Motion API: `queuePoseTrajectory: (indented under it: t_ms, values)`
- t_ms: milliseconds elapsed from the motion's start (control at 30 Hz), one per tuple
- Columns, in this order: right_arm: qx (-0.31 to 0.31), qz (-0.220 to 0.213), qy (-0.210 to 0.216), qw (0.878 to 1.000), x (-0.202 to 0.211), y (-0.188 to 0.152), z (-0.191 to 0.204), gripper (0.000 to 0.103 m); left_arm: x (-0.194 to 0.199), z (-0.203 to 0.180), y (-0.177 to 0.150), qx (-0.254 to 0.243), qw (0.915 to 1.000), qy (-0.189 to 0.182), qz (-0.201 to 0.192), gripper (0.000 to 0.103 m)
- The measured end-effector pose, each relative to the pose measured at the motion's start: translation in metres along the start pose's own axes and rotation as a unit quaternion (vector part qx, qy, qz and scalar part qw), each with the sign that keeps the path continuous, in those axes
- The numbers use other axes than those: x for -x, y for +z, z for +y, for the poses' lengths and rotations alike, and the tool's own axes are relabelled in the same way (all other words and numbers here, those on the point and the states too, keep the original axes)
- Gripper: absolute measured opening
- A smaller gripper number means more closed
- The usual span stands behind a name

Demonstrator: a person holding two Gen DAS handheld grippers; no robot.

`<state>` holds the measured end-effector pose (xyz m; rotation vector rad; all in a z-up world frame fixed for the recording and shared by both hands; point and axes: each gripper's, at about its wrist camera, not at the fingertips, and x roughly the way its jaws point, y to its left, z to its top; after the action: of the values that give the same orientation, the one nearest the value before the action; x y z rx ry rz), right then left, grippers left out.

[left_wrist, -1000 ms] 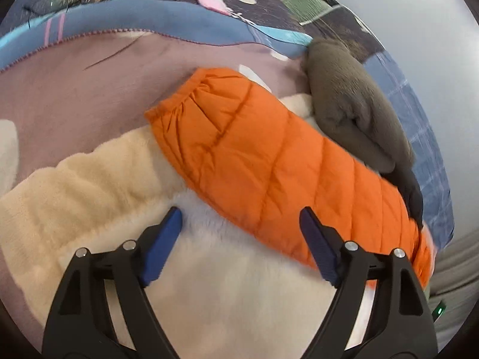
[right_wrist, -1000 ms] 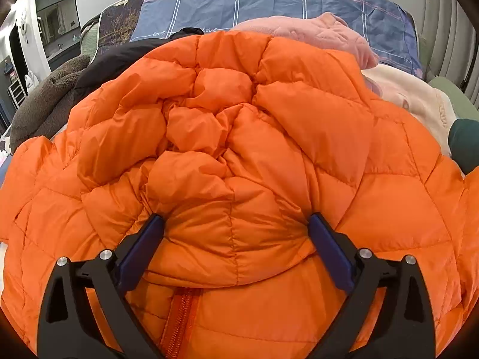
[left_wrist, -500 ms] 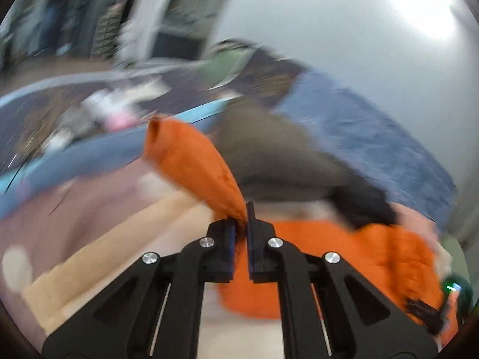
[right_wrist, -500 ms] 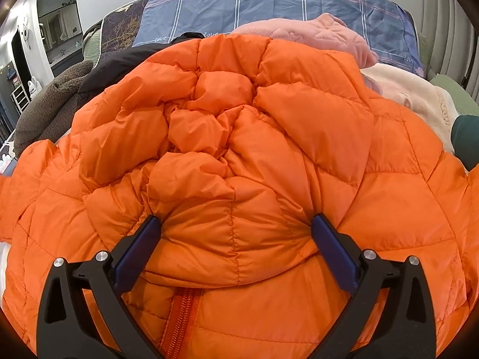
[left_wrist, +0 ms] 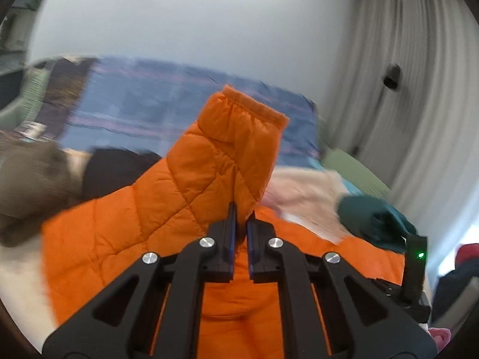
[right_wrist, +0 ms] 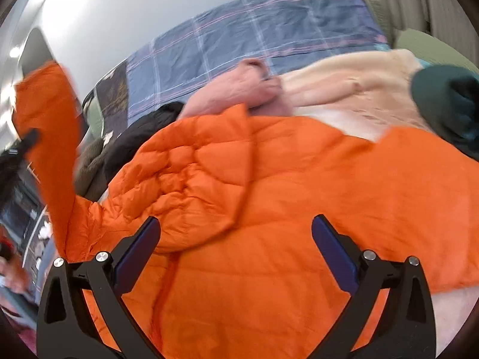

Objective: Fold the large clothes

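left gripper (left_wrist: 242,214) clamped on orange jacket (right_wrist: 269,197) sleeve (left_wrist: 227,149), lifted above jacket body spread on bed (right_wrist: 254,30). right gripper (right_wrist: 236,233) jaws wide apart, hovering over hood, touching nothing.

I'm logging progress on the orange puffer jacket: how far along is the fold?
Early. Done: the orange puffer jacket lies spread, zip side up, on the bed. In hand: the left gripper is shut on the sleeve, cuff raised above the body. The right gripper is open over the hood, gripping nothing. Left: lay this sleeve across, fold the other sleeve, then the body.
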<state>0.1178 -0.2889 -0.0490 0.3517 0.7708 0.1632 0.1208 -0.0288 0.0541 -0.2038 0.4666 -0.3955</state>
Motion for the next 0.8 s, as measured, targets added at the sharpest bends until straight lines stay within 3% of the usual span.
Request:
queuePoseTrajectory:
  t_ms: [133,200,267,367,467,533,667,767,800]
  values:
    - [-0.016,-0.005,-0.026,1.000,0.015,-0.011,-0.027,0.101,-0.062,-0.044,-0.036,-0.023,0.9969,-0.039,0.065,0.008]
    - [-0.031,0.001,-0.031,0.999,0.019,-0.019,-0.040,0.101,-0.091,-0.056,-0.062,-0.028,0.9909,-0.062,0.116,0.026]
    - [-0.044,0.007,-0.032,0.999,0.020,-0.025,-0.050,0.101,-0.105,-0.058,-0.082,-0.035,0.9842,-0.070,0.159,0.036]
    - [-0.049,0.011,-0.023,0.998,0.022,-0.028,-0.052,0.101,-0.103,-0.048,-0.089,-0.034,0.9808,-0.078,0.176,0.037]
    - [-0.031,0.006,-0.017,0.999,0.019,-0.022,-0.043,0.100,-0.089,-0.030,-0.074,-0.025,0.9841,-0.067,0.163,0.040]
    - [-0.016,0.002,-0.007,1.000,0.014,-0.016,-0.033,0.094,-0.073,-0.016,-0.072,-0.024,0.9869,-0.055,0.150,0.041]
    - [0.024,0.010,0.002,1.000,-0.009,-0.001,-0.006,0.081,-0.040,0.027,-0.067,-0.022,0.9920,0.003,0.125,0.043]
    - [0.028,0.022,0.024,0.999,-0.028,0.007,0.007,0.050,-0.036,0.059,-0.071,0.010,0.9904,0.035,0.133,0.040]
    - [0.021,0.031,0.045,0.998,-0.038,0.010,0.013,0.034,-0.040,0.069,-0.075,0.022,0.9881,0.039,0.147,0.034]
